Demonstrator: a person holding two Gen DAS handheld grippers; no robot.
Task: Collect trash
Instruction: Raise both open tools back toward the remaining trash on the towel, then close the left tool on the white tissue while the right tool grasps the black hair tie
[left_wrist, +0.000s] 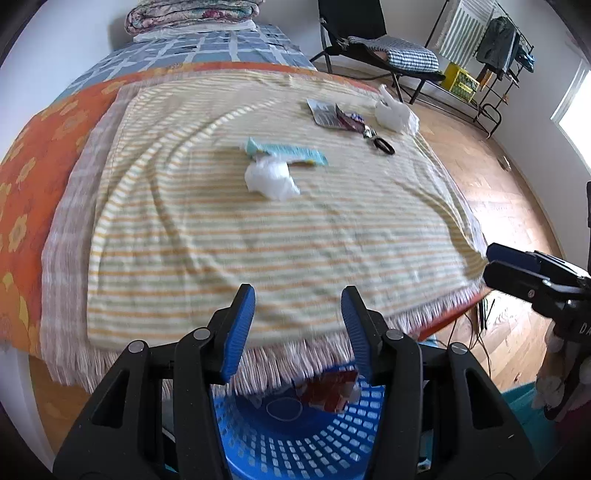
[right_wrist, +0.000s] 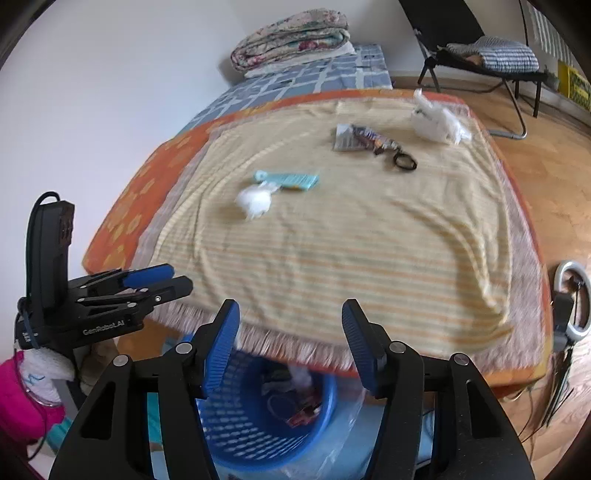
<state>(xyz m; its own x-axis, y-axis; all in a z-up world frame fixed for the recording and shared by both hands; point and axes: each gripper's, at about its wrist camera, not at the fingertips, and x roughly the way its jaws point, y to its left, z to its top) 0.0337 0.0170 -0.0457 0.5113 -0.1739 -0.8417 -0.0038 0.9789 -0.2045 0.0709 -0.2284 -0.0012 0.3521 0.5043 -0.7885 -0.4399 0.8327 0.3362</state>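
Several pieces of trash: lie on the striped blanket (left_wrist: 258, 229), well apart from both grippers, not yet collected.
Crumpled tissue: a white wad (left_wrist: 271, 179) near the middle of the blanket, touching the wrapper behind it.
Turquoise wrapper: a long flat packet (left_wrist: 291, 152); it carries print, too blurred to read.
Far cluster: a grey printed packet (left_wrist: 324, 112) overlapped by a dark snack wrapper (left_wrist: 351, 121), with scissors (left_wrist: 380, 142) just beside them and a crumpled white plastic bag (left_wrist: 395, 112) at the blanket's far corner. Scissors look like a tool, not trash.
Blue basket: a perforated plastic bin (right_wrist: 236, 417) on the floor just below the fringed bed edge, already holding a red wrapper (left_wrist: 332, 393) and some white scrap; likely set there so litter can be dropped straight off the bed.
Left gripper: (left_wrist: 297, 328) jaws about half spread, nothing between the blue pads, poised above the basket and bed edge.
Right gripper: (right_wrist: 290, 343) likewise half spread and empty, over the basket.
Step in hand, judged: both drops look done; next comes a reach toward the tissue and wrapper.
Readable writing: "GenRobot.AI" on the left gripper's side in the right wrist view; only "DA" shows on the right gripper in the left wrist view.
Surroundings: folded quilt (right_wrist: 291, 38) at the bed's head, folding chair (left_wrist: 369, 40), a drying rack (left_wrist: 491, 44).
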